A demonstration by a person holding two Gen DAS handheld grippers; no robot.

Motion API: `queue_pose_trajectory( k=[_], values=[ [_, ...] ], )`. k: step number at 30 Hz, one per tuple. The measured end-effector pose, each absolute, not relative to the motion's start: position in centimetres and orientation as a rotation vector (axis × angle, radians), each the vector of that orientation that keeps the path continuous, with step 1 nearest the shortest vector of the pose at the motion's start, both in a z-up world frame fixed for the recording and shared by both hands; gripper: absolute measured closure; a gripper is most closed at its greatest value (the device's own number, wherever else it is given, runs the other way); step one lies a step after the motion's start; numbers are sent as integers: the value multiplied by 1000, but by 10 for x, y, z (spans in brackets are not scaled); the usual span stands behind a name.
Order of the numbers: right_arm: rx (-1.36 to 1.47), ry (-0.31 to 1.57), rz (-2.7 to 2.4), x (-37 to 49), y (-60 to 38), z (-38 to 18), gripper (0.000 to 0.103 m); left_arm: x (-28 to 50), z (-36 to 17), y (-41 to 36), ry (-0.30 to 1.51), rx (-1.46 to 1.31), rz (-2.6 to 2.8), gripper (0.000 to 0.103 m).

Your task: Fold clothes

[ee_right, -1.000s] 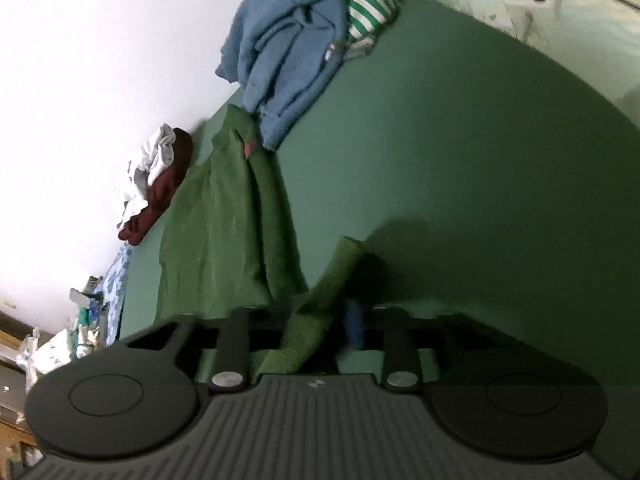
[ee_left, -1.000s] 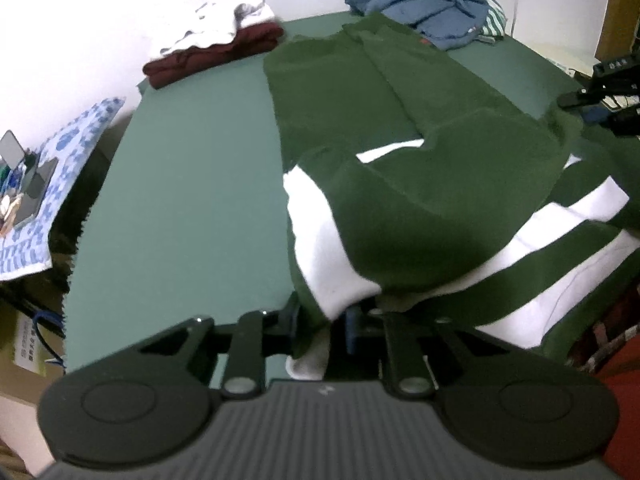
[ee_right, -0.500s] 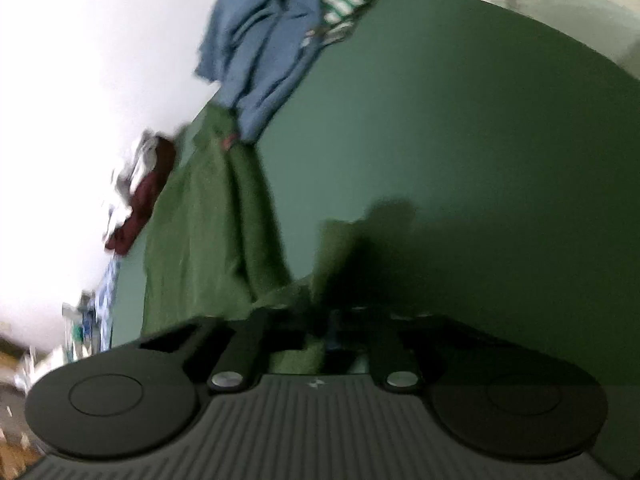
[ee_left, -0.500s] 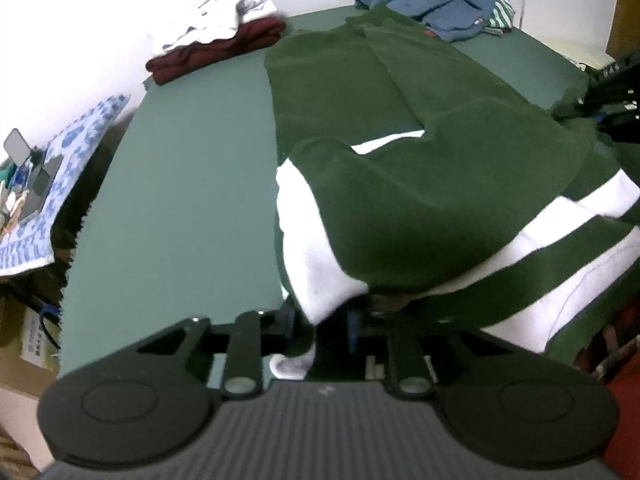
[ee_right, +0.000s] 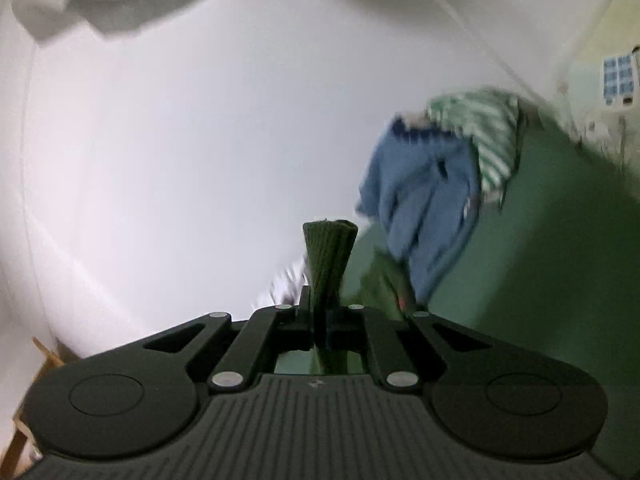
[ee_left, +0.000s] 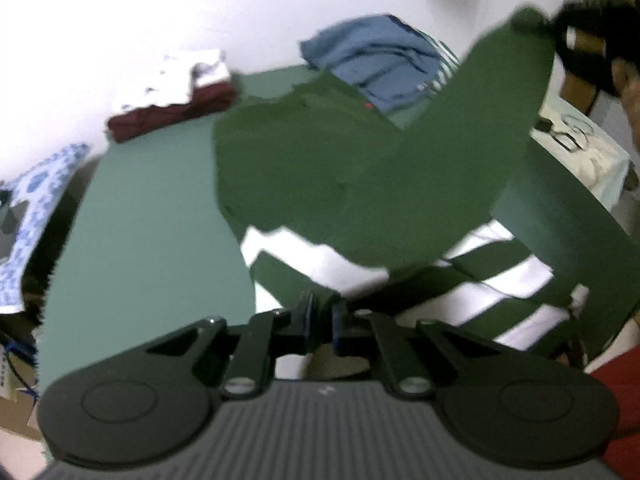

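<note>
A dark green sweater with white stripes (ee_left: 320,168) lies across the green bed (ee_left: 140,240). My left gripper (ee_left: 324,314) is at its near hem, its jaws closing tight on the green-and-white fabric and lifting it a little. One long green sleeve (ee_left: 492,112) is stretched up to the top right, where my right gripper (ee_left: 560,28) holds its end. In the right wrist view, my right gripper (ee_right: 326,316) is shut on the ribbed green cuff (ee_right: 330,248), which sticks up past the fingertips against the white wall.
At the back of the bed sit a folded maroon and white stack (ee_left: 172,96), a blue garment pile (ee_left: 376,64) and a green-striped top (ee_right: 488,136). A blue patterned cloth (ee_left: 36,200) lies left; a side table (ee_left: 580,148) stands right. A person's red clothing (ee_left: 616,400) is near.
My right gripper shut on the sleeve cuff and rose sharply, tilting from the bed toward the wall. My left gripper pinched the hem tighter and lifted it, moving forward slightly.
</note>
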State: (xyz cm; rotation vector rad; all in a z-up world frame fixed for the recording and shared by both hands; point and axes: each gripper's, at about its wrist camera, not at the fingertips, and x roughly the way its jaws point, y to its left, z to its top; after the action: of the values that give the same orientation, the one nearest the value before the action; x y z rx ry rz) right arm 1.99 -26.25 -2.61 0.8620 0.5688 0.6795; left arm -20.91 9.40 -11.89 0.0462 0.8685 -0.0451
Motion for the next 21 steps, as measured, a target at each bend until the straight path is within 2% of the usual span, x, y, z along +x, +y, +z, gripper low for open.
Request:
queue_pose_trajectory(
  k=[7, 9, 10, 16, 20, 21],
  values=[
    [850, 590, 653, 3, -295, -36, 98, -204, -159, 85, 998, 66, -78, 98],
    [842, 608, 645, -4, -301, -42, 98, -204, -160, 85, 1000, 83, -77, 96],
    [844, 613, 636, -7, -305, -45, 98, -204, -160, 85, 1003, 94, -73, 92],
    [902, 613, 565, -23, -332, -54, 98, -214, -151, 91, 1035, 132, -127, 87],
    [866, 622, 510, -28, -338, -62, 98, -217, -151, 94, 1072, 121, -192, 86],
    [849, 636, 487, -28, -338, -67, 98, -217, -151, 95, 1079, 115, -208, 89]
  ],
)
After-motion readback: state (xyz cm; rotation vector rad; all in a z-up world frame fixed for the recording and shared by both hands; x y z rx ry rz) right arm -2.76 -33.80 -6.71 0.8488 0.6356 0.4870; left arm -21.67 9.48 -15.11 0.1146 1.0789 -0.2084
